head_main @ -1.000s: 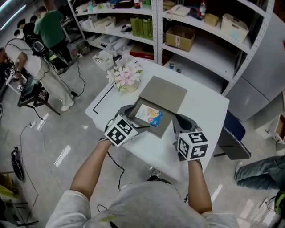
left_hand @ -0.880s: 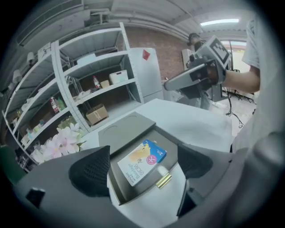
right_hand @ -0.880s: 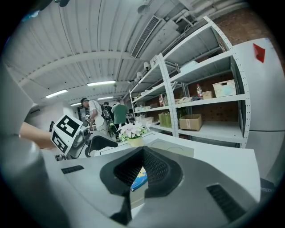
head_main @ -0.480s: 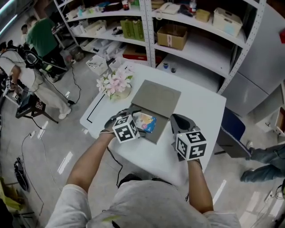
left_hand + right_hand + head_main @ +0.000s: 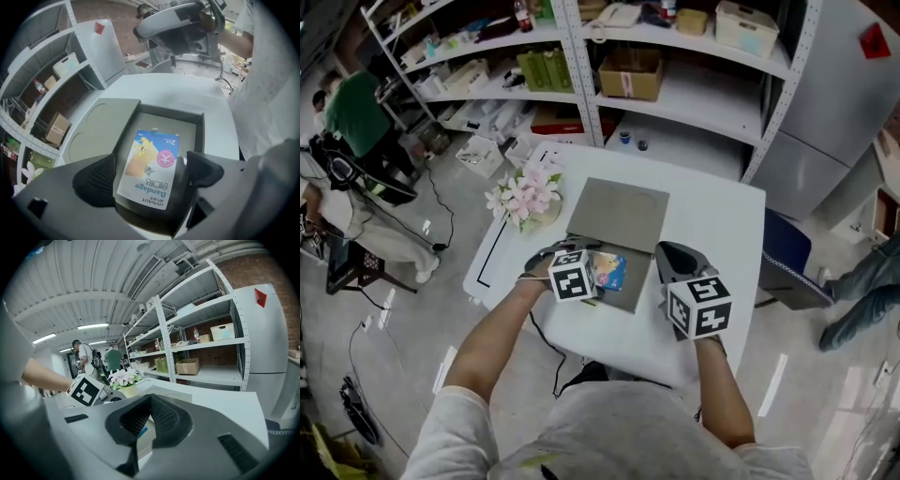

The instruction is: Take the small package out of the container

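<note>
The small blue-and-white bandage package (image 5: 151,154), in the grey open box (image 5: 171,114) at the white table's (image 5: 712,216) middle, is straddled by the left gripper's (image 5: 152,165) spread jaws, ungripped; the right gripper (image 5: 149,404) is held closed, empty.

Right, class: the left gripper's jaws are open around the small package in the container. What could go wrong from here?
1. The package lies low inside the container. The left gripper has its jaws open on either side of it, and they may close on the container's wall or skid over the package instead of gripping it.
2. The right gripper is shut and sits beside the container without holding it, so the container could lift or slide with the package.
</note>
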